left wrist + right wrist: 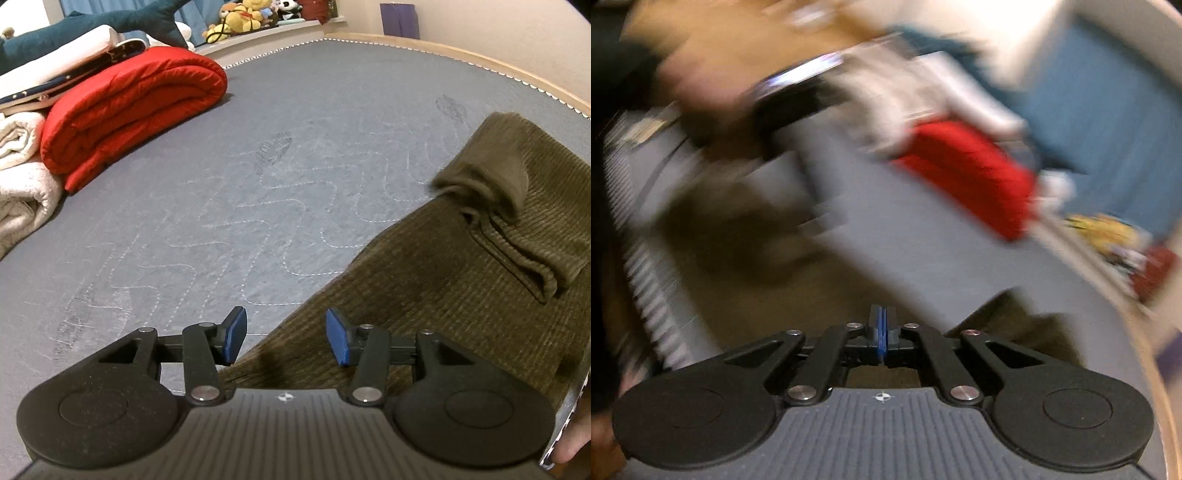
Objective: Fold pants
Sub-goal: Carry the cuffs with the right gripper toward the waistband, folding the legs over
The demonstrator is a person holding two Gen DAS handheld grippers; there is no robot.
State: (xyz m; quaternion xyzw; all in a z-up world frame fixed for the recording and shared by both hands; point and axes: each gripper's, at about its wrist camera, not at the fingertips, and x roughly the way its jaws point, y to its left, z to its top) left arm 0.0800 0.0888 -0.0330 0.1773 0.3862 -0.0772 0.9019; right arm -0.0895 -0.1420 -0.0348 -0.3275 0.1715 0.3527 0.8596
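1. Left wrist view: the left gripper point(282, 338) has its blue pads apart, empty; the olive-brown corduroy pants point(461, 288) lie on the grey quilted mattress point(221, 192), under the right pad.
2. Right wrist view, blurred: the right gripper point(882, 328) has pads pressed together, holding nothing; the pants point(738, 236) lie beyond, ahead-left.

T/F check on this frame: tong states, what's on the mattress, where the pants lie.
1. The left tongs stand open with nothing between the pads. True.
2. The right tongs are wide open. False: pads pressed together, nothing visible between them.
3. The brown pants lie on the grey mattress. True.
4. The red blanket lies on top of the pants. False: it sits folded, well apart from them.
5. The right wrist view is sharp. False: heavily motion-blurred.
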